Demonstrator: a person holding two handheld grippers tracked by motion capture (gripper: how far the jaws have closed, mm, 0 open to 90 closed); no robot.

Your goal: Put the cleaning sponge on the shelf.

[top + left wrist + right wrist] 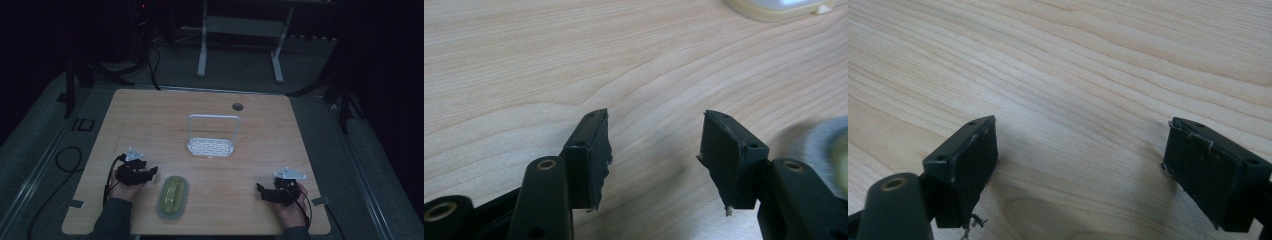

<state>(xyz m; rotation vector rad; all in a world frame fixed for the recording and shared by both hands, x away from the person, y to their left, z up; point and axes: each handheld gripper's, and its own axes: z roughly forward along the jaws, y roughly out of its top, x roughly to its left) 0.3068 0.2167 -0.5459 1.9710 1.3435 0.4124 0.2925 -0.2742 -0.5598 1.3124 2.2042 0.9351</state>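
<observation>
Dim room around me, pale wooden table (pixel 150 115) underneath. Nothing was done yet: the oval dish (pixel 173 196) lay at my left gripper's (pixel 151 172) three o'clock, untouched, the white rack (pixel 211 146) beyond. My right gripper (pixel 260 190) gaped wide, my left stood half apart, both empty.

The wooden table (pixel 150 115) bears a white rack (pixel 211 146) and green dish (pixel 173 196).

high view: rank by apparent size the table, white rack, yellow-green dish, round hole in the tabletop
1. table, by far the largest.
2. white rack, counting its upright handle.
3. yellow-green dish; its footprint looks close to the rack's base, and it lies nearer the camera, so this order is unsure.
4. round hole, smallest.
</observation>
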